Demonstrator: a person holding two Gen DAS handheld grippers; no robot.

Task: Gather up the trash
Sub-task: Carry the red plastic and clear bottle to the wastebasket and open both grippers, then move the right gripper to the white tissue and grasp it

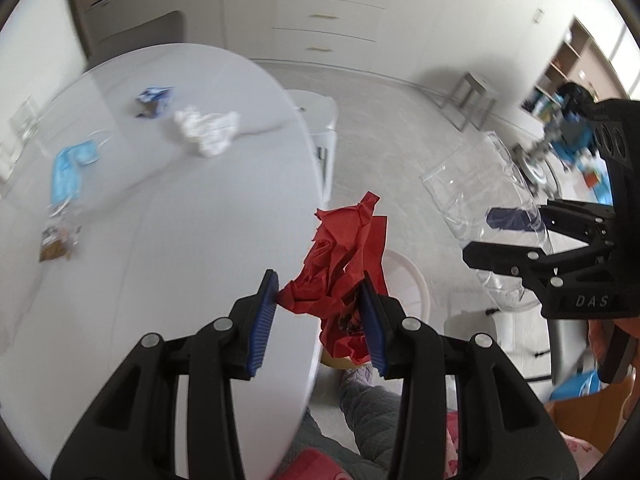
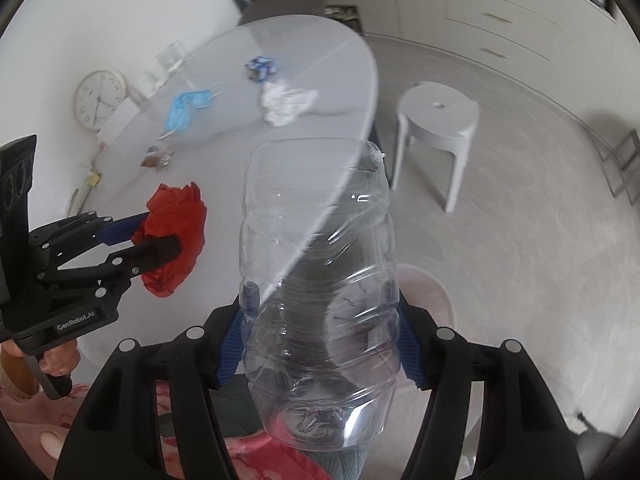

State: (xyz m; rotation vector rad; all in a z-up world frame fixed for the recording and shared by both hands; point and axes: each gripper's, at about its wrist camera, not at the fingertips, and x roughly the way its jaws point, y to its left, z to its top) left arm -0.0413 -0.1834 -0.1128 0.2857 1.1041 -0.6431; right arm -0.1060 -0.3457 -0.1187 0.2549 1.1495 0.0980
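The bottle [image 2: 320, 292] was clear, glossy ribbed plastic; the red wad [image 1: 344, 268] crinkled matt paper. The bench [image 1: 168, 208] looked smooth, faintly glossy white; the stool [image 2: 436, 128] matt white plastic.

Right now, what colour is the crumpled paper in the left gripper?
Red. The crumpled paper shows best in the left wrist view, pinched in the left gripper.

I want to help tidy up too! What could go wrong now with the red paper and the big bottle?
The red paper is loosely crumpled and sticks far out of the left gripper, so it might slip out on the way.

The clear bottle is smooth and dented where the right gripper squeezes it, so it could pop free.

The white tissue and blue mask still lie on the table and could be forgotten.
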